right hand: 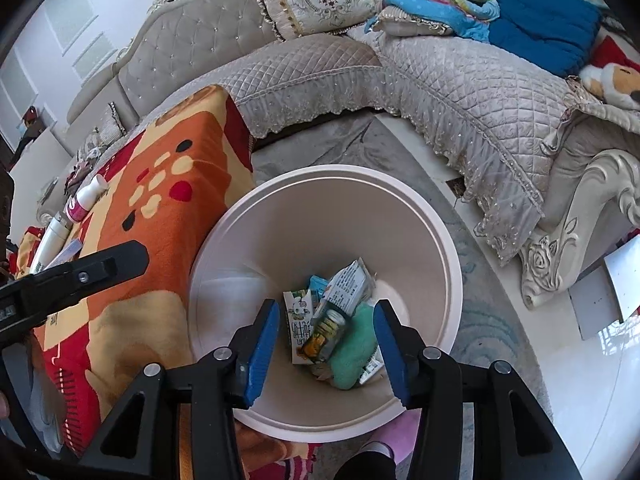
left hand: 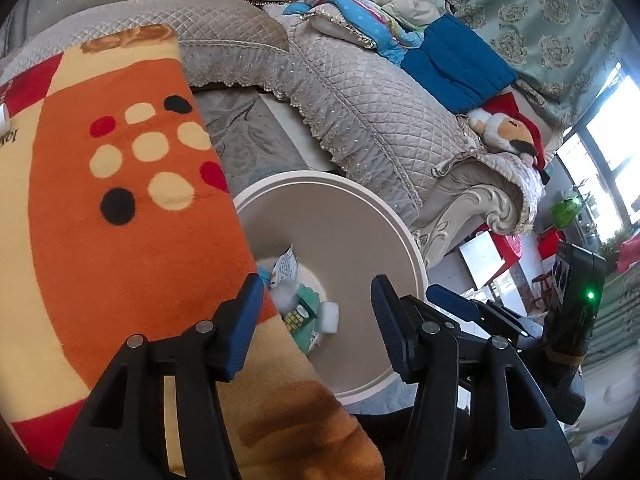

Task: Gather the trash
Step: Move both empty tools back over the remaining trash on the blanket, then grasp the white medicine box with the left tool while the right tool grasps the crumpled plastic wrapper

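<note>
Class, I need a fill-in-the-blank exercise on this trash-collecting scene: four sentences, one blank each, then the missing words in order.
1. The trash lies at the bottom of a round white ____.
2. The right gripper hangs over the bin with its jaws ____.
3. The pads on the gripper fingers are ____ in colour.
4. A pink-and-white bottle lies on the spotted ____.

Missing words: bin; open; blue; blanket

The right wrist view is looking steeply down, close over the white bin (right hand: 324,200); the left wrist view is peering from beside it, over the orange blanket (left hand: 120,200); both are sharing bin, blanket and sofa (right hand: 460,92).
</note>
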`<state>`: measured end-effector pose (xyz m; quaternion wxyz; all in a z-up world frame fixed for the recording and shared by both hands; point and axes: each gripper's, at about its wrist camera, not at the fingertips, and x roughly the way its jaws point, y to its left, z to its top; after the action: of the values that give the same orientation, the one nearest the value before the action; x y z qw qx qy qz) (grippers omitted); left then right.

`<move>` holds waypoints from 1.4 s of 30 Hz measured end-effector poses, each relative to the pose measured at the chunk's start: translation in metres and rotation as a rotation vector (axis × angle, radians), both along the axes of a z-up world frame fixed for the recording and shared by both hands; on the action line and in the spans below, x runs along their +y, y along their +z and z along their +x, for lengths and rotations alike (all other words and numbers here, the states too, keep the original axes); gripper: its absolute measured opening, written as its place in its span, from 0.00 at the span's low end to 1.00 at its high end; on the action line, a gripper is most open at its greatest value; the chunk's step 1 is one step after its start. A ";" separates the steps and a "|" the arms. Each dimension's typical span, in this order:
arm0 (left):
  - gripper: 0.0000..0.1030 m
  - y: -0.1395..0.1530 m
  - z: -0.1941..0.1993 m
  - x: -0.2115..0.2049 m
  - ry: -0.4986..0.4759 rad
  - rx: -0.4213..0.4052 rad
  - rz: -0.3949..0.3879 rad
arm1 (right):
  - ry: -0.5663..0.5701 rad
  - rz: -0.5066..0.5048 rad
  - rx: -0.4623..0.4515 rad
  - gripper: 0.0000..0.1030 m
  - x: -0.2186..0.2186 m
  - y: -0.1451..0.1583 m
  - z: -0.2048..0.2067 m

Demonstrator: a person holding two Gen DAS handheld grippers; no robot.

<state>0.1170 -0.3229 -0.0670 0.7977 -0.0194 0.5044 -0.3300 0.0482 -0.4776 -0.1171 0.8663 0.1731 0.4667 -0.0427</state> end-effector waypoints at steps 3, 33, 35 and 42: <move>0.53 0.002 -0.004 0.001 0.000 -0.014 0.011 | 0.009 -0.002 -0.005 0.46 0.004 0.003 0.000; 0.54 0.035 0.004 0.195 0.242 -0.080 0.160 | 0.281 0.018 -0.039 0.61 0.152 0.033 0.038; 0.57 0.042 0.015 0.218 0.265 -0.083 0.180 | 0.311 0.016 -0.038 0.61 0.167 0.034 0.041; 0.66 0.033 0.065 0.265 0.314 0.018 0.225 | 0.378 0.016 -0.024 0.61 0.204 0.032 0.050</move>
<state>0.1823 -0.0575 -0.0339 0.8319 -0.0117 0.5361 -0.1428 0.0980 -0.2735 -0.0850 0.8630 0.0898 0.4807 0.1268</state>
